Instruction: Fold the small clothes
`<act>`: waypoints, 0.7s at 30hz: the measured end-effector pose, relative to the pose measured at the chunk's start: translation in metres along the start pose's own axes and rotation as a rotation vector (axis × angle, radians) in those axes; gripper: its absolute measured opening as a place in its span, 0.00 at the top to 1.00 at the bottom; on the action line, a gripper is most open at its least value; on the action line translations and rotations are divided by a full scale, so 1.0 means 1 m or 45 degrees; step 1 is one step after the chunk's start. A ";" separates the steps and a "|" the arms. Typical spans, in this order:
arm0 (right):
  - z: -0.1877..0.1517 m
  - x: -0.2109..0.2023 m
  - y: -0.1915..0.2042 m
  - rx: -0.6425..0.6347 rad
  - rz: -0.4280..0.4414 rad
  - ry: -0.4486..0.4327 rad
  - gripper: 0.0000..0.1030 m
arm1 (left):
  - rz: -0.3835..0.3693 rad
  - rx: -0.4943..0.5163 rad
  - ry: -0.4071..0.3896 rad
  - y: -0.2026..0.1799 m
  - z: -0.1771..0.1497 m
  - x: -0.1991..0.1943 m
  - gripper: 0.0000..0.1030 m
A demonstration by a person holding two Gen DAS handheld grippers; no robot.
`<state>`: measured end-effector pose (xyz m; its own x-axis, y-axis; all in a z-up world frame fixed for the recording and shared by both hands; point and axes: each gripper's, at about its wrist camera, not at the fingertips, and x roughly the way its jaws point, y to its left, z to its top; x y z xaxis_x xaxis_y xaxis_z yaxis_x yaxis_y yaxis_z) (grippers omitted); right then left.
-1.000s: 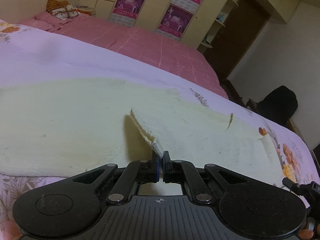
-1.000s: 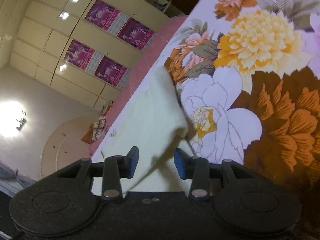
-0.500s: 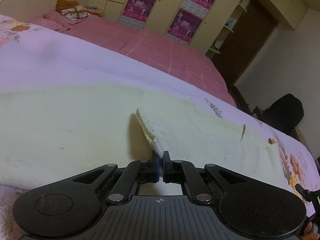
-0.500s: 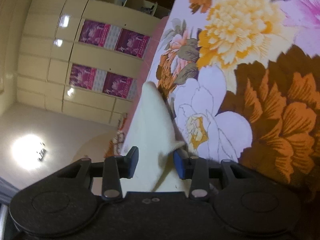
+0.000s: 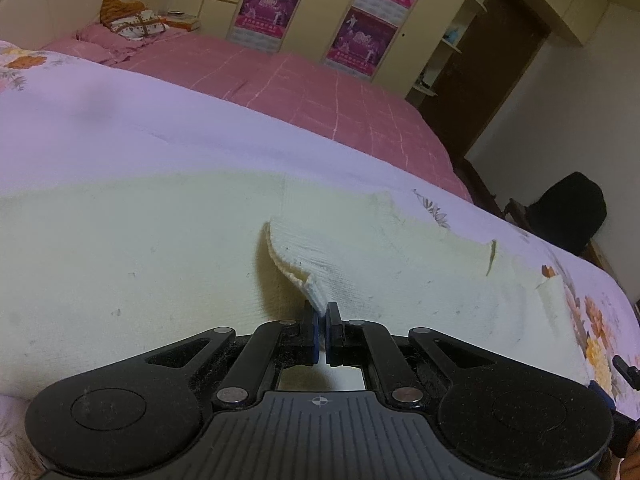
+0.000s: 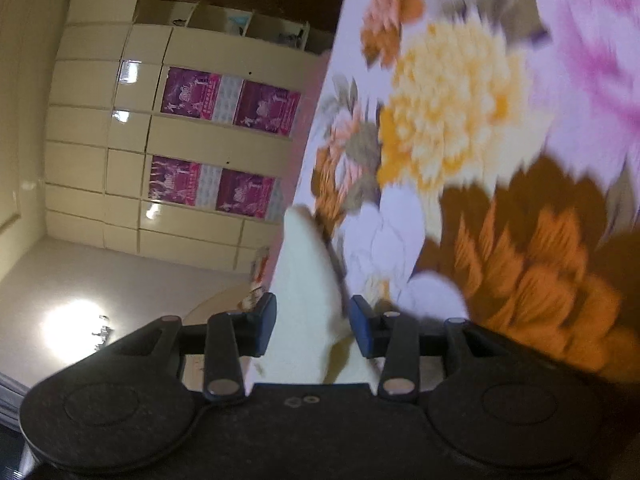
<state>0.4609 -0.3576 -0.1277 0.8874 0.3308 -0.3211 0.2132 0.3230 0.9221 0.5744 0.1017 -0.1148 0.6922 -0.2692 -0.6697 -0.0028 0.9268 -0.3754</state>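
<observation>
While the cream knit garment (image 5: 168, 248) is lying flat on the floral bed sheet (image 5: 100, 128), both tools are working its edges.
Left tool (image 5: 322, 316) is pinching a ribbed corner flap, jaws fully closed on it, lifting it off the flat layer. Garment's long axis is running left-right ahead of it, far end stretching toward the right tool (image 6: 313, 322). That one is sitting half-wide, jaws just opening a touch, soft cream cloth (image 6: 304, 280) passing between its pads, apparently ungripped; view blurring.
</observation>
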 end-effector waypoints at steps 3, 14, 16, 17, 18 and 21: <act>0.002 0.006 0.001 -0.012 0.010 0.052 0.61 | -0.001 -0.004 -0.003 0.001 0.000 0.000 0.97; -0.016 0.050 0.035 -0.325 -0.227 0.249 0.95 | 0.007 0.023 -0.016 -0.001 0.002 -0.001 0.97; -0.016 0.043 0.053 -0.507 -0.198 0.268 0.76 | 0.008 0.051 -0.015 -0.002 0.001 0.000 0.97; -0.013 0.042 0.060 -0.564 -0.181 0.278 0.72 | 0.007 0.062 -0.015 -0.003 0.000 0.001 0.97; -0.009 0.042 0.066 -0.599 -0.174 0.265 0.70 | 0.010 0.064 -0.016 -0.003 -0.001 0.002 0.97; 0.006 0.059 0.076 -0.658 -0.192 0.197 0.67 | 0.010 0.052 -0.028 -0.002 -0.003 0.002 0.97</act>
<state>0.5322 -0.3185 -0.0753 0.7839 0.3611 -0.5051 0.0704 0.7566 0.6501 0.5734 0.0990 -0.1170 0.7078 -0.2564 -0.6583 0.0205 0.9389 -0.3436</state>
